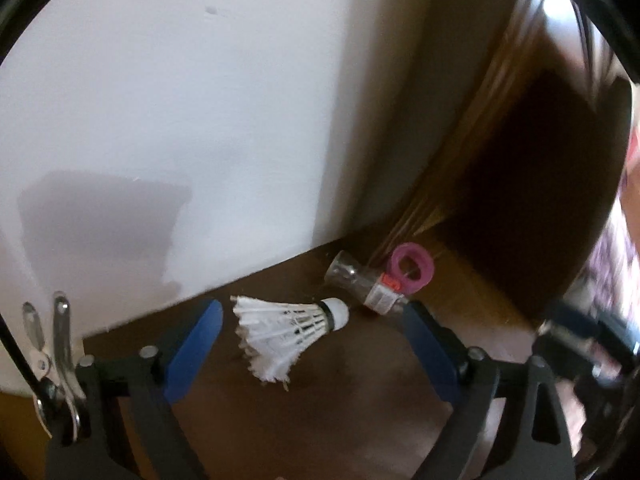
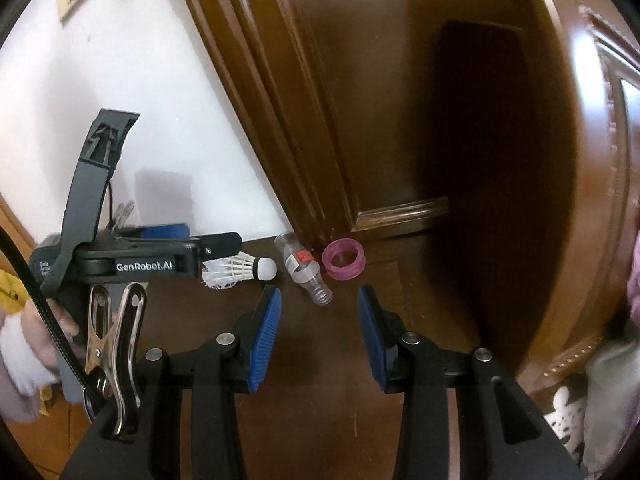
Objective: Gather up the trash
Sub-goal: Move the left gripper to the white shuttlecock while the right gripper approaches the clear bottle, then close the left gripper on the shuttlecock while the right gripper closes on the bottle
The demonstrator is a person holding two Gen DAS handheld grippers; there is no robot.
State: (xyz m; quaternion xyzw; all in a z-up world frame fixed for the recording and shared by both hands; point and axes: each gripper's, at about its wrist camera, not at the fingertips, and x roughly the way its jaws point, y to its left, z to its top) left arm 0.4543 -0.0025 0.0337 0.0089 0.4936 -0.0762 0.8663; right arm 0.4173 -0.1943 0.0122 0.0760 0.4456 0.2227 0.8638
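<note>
Left claw (image 1: 312,328): released, blue pads spread wide, the white feather shuttlecock (image 1: 290,330) lying on the dark wood floor (image 1: 340,400) between them, untouched, cork tip toward the bottle; right claw (image 2: 318,322): released, holding nothing, pointed at the small clear plastic bottle (image 2: 306,274); bottle lies on its side, just beside the pink ring (image 2: 344,265); all three items near the white wall (image 1: 180,100) and brown door frame (image 2: 256,80).

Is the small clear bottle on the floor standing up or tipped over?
Tipped over. The clear bottle lies on its side on the brown floor, between the shuttlecock and the pink ring.
</note>
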